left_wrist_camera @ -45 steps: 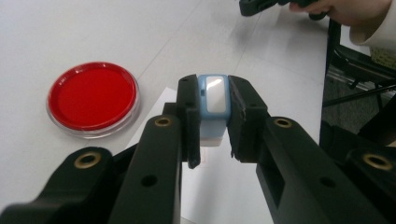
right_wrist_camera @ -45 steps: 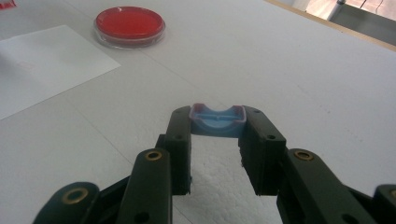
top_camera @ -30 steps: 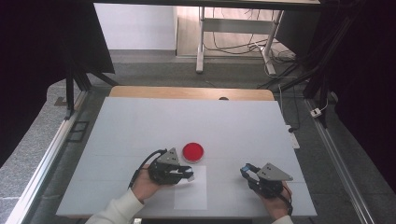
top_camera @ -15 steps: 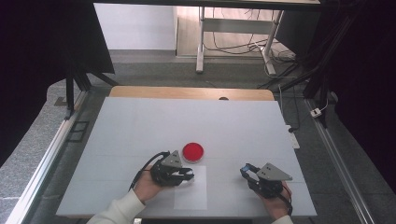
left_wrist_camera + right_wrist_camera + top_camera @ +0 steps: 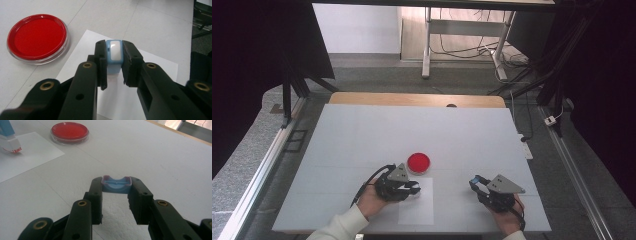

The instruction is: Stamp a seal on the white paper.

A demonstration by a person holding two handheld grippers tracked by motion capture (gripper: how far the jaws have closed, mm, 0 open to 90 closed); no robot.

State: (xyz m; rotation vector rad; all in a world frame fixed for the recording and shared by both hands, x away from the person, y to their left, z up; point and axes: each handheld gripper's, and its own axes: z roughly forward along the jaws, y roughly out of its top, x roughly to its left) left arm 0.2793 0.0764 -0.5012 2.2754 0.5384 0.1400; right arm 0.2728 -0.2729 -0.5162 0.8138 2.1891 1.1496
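- My left tongs [image 5: 113, 62] are pinching a light-blue stamp [image 5: 114, 53], one jaw on each of its side faces, right at the tips.
- In the left gripper view the stamp stands on end over the white paper sheet [image 5: 150, 62]. Its long axis runs up and down, a rounded white cap faces the camera, and the other end points down at the sheet.
- In the right gripper view that same stamp [image 5: 8, 140] sits at the far left with its red-marked white base on the paper [image 5: 32, 152], leaning slightly. I cannot tell whether the base is pressed flat.
- From the high view the left tongs [image 5: 412, 187] hover at the sheet's upper left corner, pointing right across the bench [image 5: 362, 130].
- The red ink pad [image 5: 418, 162], a round clear-rimmed dish, sits just beyond the paper, close to the stamp but apart from it.
- My right tongs [image 5: 116, 188] are clamped on a small blue stamp lid [image 5: 116, 183]. Its open hollow faces up and its long axis runs crosswise between the jaws.
- In the high view the right tongs [image 5: 474, 182] sit to the right of the paper, well apart from the stamp, pointing left.
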